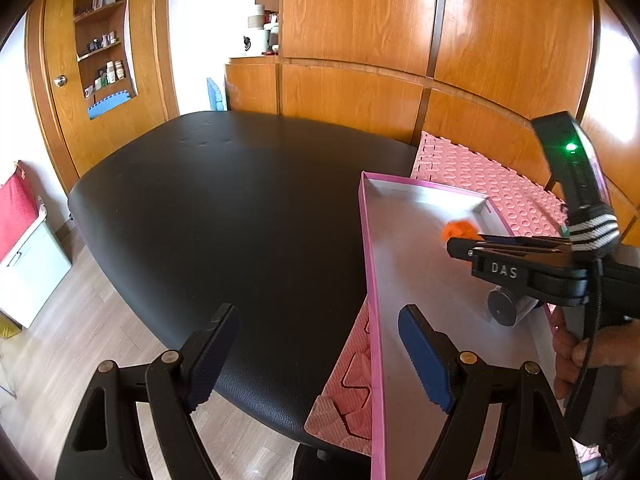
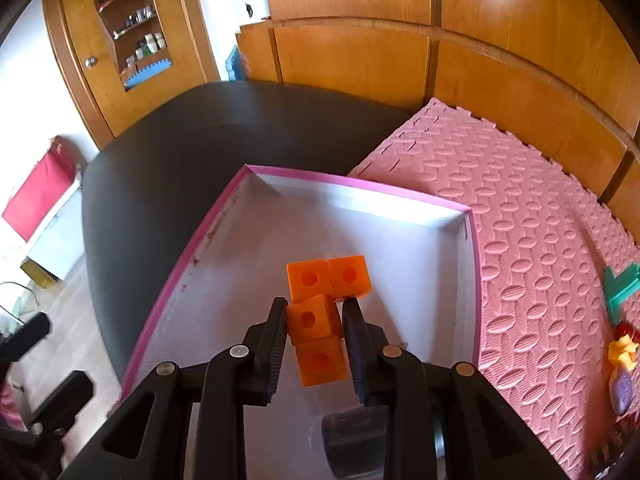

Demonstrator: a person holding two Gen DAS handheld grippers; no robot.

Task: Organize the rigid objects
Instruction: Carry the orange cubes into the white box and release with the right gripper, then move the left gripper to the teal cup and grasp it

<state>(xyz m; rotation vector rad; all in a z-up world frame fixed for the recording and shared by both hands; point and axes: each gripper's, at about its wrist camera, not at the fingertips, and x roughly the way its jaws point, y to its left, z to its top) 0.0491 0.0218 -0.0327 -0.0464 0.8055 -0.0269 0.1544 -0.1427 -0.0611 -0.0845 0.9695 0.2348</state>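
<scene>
My right gripper (image 2: 316,332) is shut on an orange piece (image 2: 320,300) made of several joined cubes with round holes. It holds the piece over the white inside of a pink-rimmed tray (image 2: 352,184). A grey cylinder (image 2: 356,440) lies in the tray below the fingers. In the left wrist view my left gripper (image 1: 318,356) stands open with nothing between its fingers, straddling the tray's left rim (image 1: 370,264). The right gripper (image 1: 460,246) shows there from the side with the orange piece (image 1: 460,229) at its tips and the grey cylinder (image 1: 506,306) beneath it.
The tray rests partly on a black padded table (image 1: 224,208) and partly on a pink foam mat (image 2: 540,240). A teal piece (image 2: 620,284) and a yellow, red and purple toy (image 2: 622,360) lie at the mat's right edge. Wooden panelling stands behind.
</scene>
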